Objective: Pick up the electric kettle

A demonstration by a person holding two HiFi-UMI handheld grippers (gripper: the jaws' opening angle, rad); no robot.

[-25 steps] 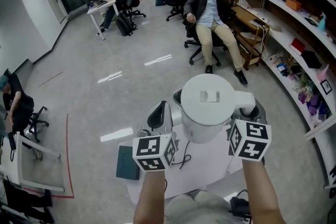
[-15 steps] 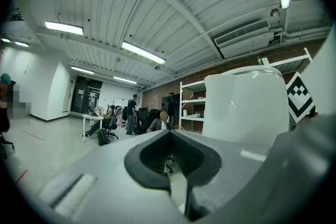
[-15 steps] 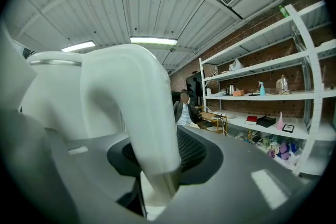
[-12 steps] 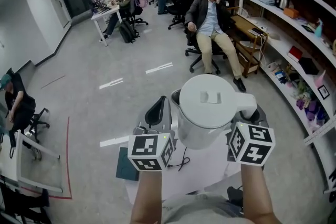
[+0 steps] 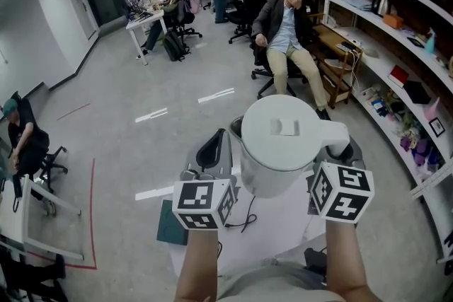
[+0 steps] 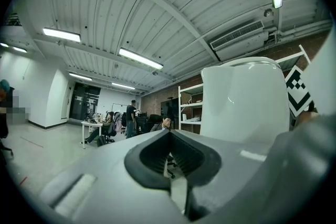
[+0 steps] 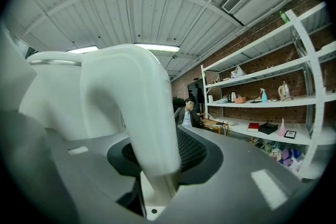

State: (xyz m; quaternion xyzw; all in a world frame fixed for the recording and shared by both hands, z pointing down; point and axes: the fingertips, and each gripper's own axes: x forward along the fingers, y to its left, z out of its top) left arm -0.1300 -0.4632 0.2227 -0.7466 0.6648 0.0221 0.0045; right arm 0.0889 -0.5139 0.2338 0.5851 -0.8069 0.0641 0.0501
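**Inspector:** Office floor, wall shelving [image 5: 396, 46] on the right, seated people beyond. Where is the electric kettle [image 5: 279, 141]?

**Technician:** It is held in front of the operator, above the white surface [image 5: 283, 230]. Its underside is hidden, but it appears to be clear of that surface.

**Inspector:** State of the right claw [image 5: 338, 152]?

**Technician:** Clamped on the kettle handle [image 7: 131, 113]. The right gripper view shows the handle running down between both jaws.

**Inspector:** And the left claw [image 5: 212, 152]?

**Technician:** Jaws together, nothing between them. It sits just beside the kettle body, on the side opposite the handle. Contact with the body cannot be confirmed.

**Inspector:** Progress against the task?

**Technician:** Grasp: judged complete. Lift: judged complete, or nearly so. No further step appears to be required beyond holding the kettle level. Only one claw carries the load, so tilt about the handle is the likely fault.
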